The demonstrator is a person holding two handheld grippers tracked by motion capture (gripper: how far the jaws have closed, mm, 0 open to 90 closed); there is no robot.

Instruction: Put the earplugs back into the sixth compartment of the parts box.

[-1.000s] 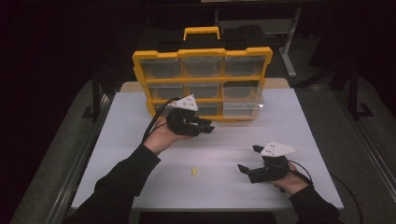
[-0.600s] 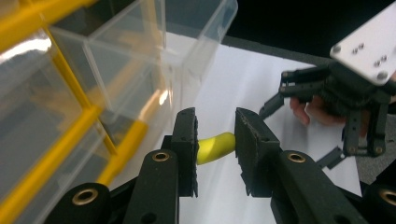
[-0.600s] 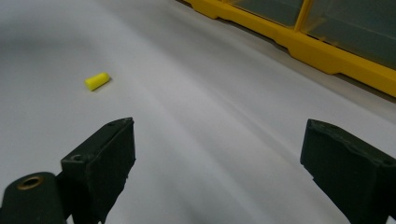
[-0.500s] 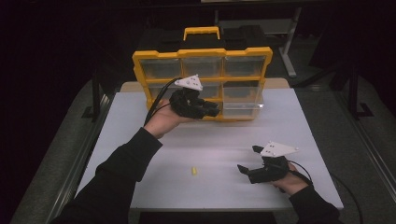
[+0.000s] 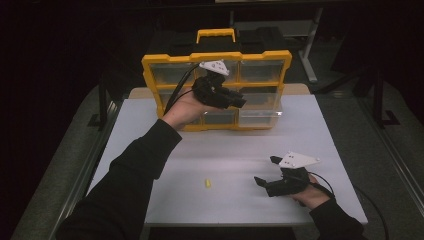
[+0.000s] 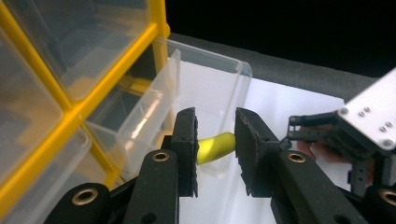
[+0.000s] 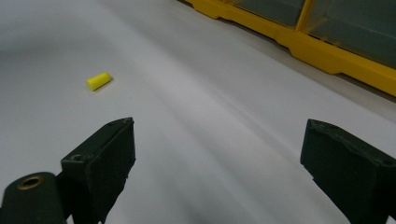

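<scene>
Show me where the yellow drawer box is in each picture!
High view: the yellow drawer box stands at top middle, at the table's far edge.
Left gripper view: it covers the left side, beside the jaws pinching a yellow plug.
Right gripper view: its bottom edge crosses the top right corner.
Shared landmark: the white table.

Premises present as a lab or test workshop, not a home. A plain white table (image 5: pixel 150 150) with metal side rails stands on grey flooring, ringed by dark, unlit surroundings. A yellow parts organiser (image 5: pixel 216 90) with clear plastic drawers and a carry handle stands upright at the table's far edge, storage typical of a workbench. Behind it, a black case (image 5: pixel 260 40) and the legs of a metal-framed stand (image 5: pixel 310 55) are dimly visible. No domestic furnishings observed.
</scene>
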